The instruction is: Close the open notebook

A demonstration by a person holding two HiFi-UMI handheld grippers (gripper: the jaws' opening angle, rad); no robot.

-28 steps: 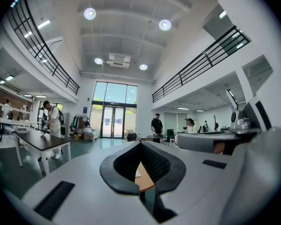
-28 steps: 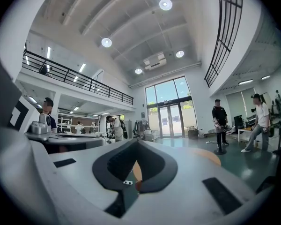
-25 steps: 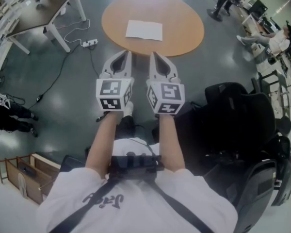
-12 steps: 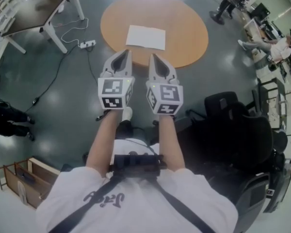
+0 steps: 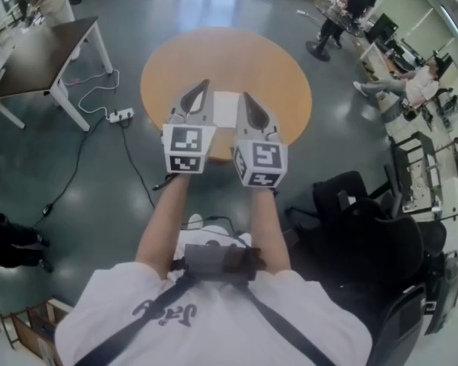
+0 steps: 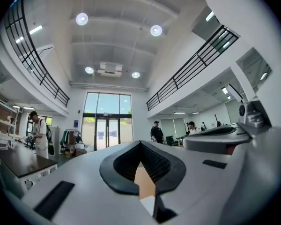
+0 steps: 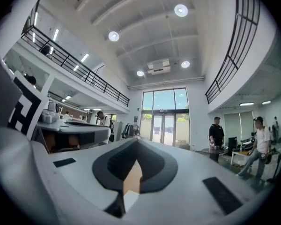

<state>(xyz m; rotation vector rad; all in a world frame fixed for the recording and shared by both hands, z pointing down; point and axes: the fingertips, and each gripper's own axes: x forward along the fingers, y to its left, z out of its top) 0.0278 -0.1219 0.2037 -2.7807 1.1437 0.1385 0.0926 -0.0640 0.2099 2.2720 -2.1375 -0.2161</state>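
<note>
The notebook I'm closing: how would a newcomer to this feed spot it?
Find the round wooden table in the middle of the grey floor, ahead of the person. Near its middle lies the open notebook, a flat white rectangle showing between the left gripper and right gripper. It is the only white thing on that tan top.

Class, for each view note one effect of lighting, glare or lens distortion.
Head view: fisheye curves the room; lights reflect off the glossy floor. Left gripper view: dark corners, glaring ceiling lamps. Right gripper view: railing bowed, glass doors brightly backlit.
</note>
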